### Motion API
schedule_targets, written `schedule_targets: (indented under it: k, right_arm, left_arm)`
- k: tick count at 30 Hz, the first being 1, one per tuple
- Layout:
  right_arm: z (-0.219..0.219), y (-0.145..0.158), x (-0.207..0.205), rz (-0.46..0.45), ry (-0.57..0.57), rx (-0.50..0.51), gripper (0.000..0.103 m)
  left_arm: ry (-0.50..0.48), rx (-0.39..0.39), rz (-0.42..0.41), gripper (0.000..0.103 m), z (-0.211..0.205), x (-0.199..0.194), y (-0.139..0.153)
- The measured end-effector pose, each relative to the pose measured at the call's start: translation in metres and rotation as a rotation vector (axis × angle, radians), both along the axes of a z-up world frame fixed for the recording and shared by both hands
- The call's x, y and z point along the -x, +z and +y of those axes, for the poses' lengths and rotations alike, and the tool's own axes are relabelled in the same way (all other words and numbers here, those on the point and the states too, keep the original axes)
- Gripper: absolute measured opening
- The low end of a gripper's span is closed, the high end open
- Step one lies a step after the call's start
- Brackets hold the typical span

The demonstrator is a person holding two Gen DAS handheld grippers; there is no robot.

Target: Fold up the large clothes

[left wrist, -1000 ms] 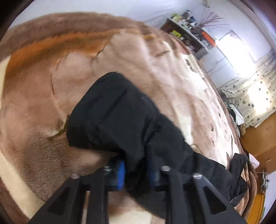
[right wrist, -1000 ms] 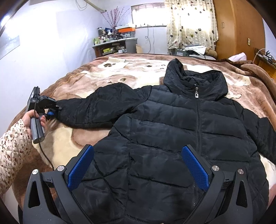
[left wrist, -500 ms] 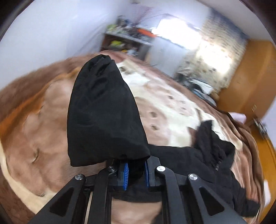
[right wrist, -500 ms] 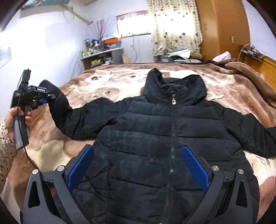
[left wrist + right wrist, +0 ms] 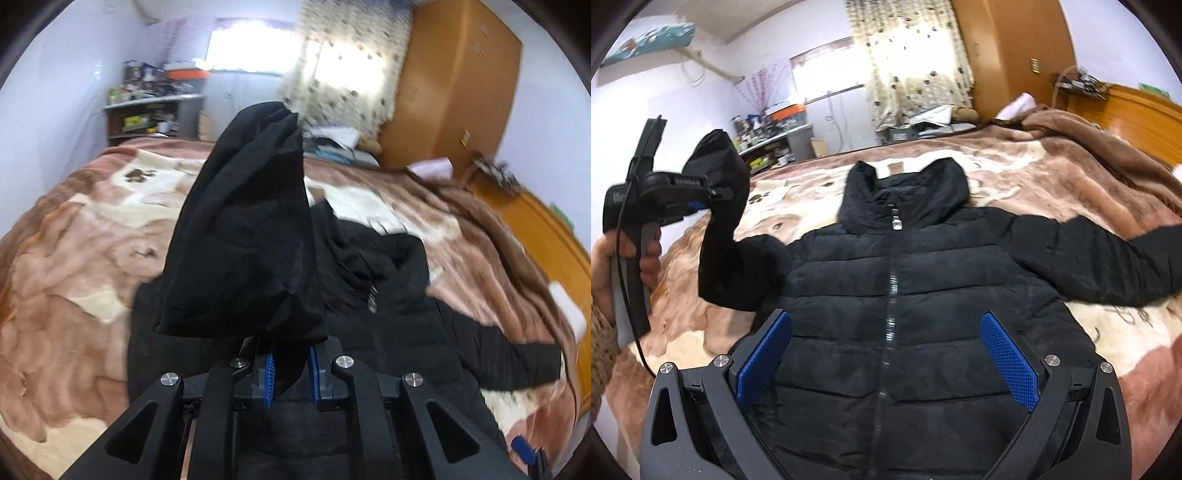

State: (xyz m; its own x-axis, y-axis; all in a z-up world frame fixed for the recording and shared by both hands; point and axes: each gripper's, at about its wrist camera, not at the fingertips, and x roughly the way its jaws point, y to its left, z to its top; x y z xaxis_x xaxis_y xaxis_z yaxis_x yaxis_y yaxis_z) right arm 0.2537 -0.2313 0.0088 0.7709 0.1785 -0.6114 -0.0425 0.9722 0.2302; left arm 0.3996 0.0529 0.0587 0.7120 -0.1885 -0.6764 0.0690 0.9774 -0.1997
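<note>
Black and quilted, a hooded puffer jacket (image 5: 897, 295) lies face up on a bed (image 5: 1052, 173) covered by a brown and cream plush blanket, zip closed, hood toward the far wall. A person stands at the foot of the bed with a claw tool in each hand.

The left claw (image 5: 290, 373) is pinching the cuff end of one sleeve (image 5: 727, 206), its blue pads pressed together on the black cloth. That sleeve is raised off the blanket, bent at the elbow, with the cuff standing up above the claw. The person's hand (image 5: 624, 258), in a speckled knit sleeve, grips the tool's handle at the left of the bed.

The right claw (image 5: 886, 369) is spread wide and holds nothing. It hovers over the lower front of the jacket, its two blue pads on either side of the zip. The other sleeve (image 5: 1108, 262) lies stretched out flat on the blanket to the right.

The step in hand looks like the first fold: bringing the raised sleeve inward across the chest. The next move likely calls for carrying the cuff over the zip line and laying it down flat before letting go, perhaps with the free claw steadying the body so the slippery padding does not slide. The puffy fill may spring back
</note>
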Motion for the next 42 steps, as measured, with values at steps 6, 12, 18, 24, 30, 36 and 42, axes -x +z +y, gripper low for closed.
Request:
schedule_targets:
  k: [6,12,18,24,30,36,42]
  right_arm:
    - [-0.025,-0.01,0.002,0.03,-0.044,0.004,0.102]
    - [-0.04,-0.021,-0.001,0.062,-0.068,0.003,0.102]
    - [-0.042,-0.03,-0.016,0.098,-0.064,0.0,0.102]
    - [-0.026,-0.035,-0.046,0.132,-0.007,-0.012,0.102]
    - [0.0,-0.047,-0.099,0.173,0.099,-0.095,0.102]
    - [0.041,-0.079,-0.152,0.221,0.177,-0.117,0.102]
    - [0.069,-0.093,-0.181,0.237,0.223,-0.095,0.101]
  left_arm:
    - [-0.051,-0.037,0.132,0.015,-0.05,-0.021,-0.053]
    - [-0.072,-0.038,0.208,0.031,-0.07,-0.031,-0.098]
    - [-0.153,0.057,0.317,0.061,-0.06,-0.032,-0.127]
    - [-0.239,0.097,0.268,0.077,-0.045,-0.019,-0.11]
    - [-0.255,0.048,0.195,0.082,-0.002,0.006,-0.074]
    - [-0.078,0.002,0.16,0.091,0.064,0.013,-0.065]
    - [0.01,-0.008,0.182,0.091,0.098,0.011,-0.085]
